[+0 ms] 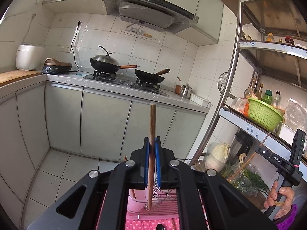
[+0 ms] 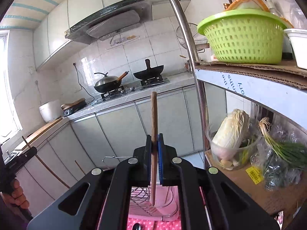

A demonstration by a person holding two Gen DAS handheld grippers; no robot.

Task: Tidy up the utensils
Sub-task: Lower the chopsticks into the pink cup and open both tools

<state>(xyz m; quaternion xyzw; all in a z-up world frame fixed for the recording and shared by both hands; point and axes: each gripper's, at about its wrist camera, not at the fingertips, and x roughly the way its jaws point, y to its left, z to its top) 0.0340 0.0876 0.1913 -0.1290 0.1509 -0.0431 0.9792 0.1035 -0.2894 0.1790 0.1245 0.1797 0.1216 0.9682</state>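
My left gripper is shut on a wooden chopstick that stands upright between its blue pads, its lower end hanging over a wire dish rack with a pink cup-like holder. My right gripper is shut on another wooden chopstick, also upright, above the same wire rack on its pink tray. The right gripper also shows in the left wrist view at far right, with its chopstick slanting down.
A metal shelf rack stands at the right with a green basket, bottles, cabbage and scallions. Ahead is a counter with two woks on a stove, a rice cooker and grey cabinets. A pink dotted cloth lies below.
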